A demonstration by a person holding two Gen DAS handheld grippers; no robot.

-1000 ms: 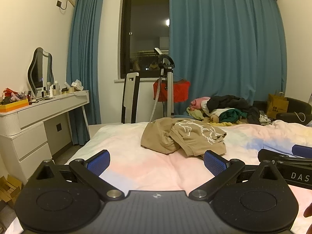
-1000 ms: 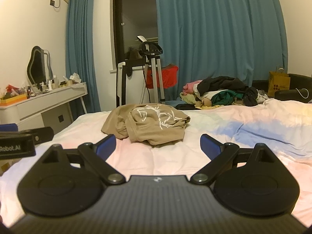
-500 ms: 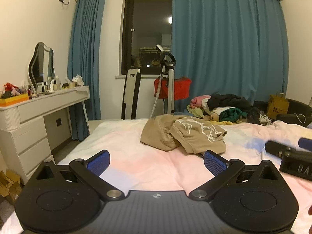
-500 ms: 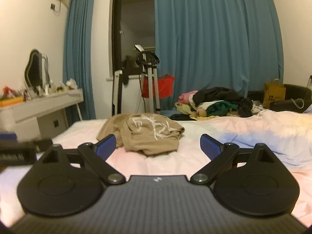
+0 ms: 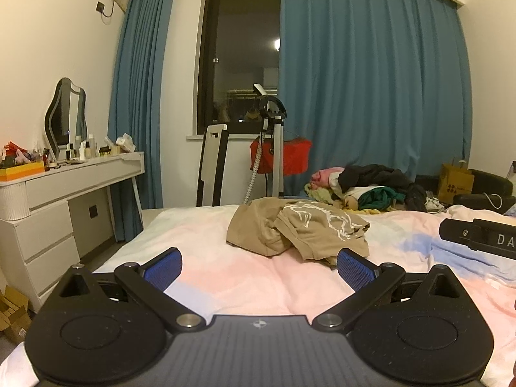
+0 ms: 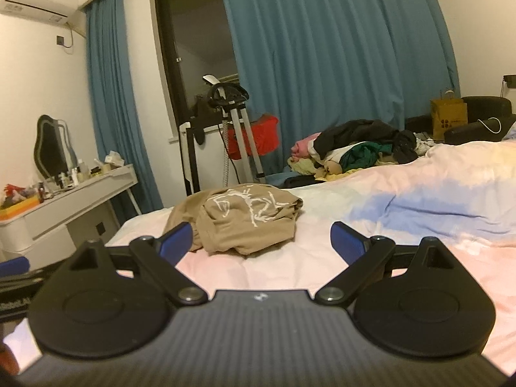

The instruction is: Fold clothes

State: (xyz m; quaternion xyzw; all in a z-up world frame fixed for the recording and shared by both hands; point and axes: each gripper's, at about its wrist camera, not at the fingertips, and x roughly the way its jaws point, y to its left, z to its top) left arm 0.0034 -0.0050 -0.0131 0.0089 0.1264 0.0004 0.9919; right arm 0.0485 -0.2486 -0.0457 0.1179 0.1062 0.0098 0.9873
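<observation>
A tan shirt (image 5: pixel 300 230) lies crumpled on the bed (image 5: pixel 225 271), ahead of both tools. The left hand-held gripper (image 5: pixel 259 266) and right hand-held gripper (image 6: pixel 261 238) gape wide, empty. Soft, light and floppy, it probably wants pinching at a hem or shoulder edge.

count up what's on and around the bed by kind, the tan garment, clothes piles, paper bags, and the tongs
Tan garment: 1
Clothes pile: 1
Paper bag: 1
Tongs: 2, left tongs and right tongs, both open
Total: 5
</observation>
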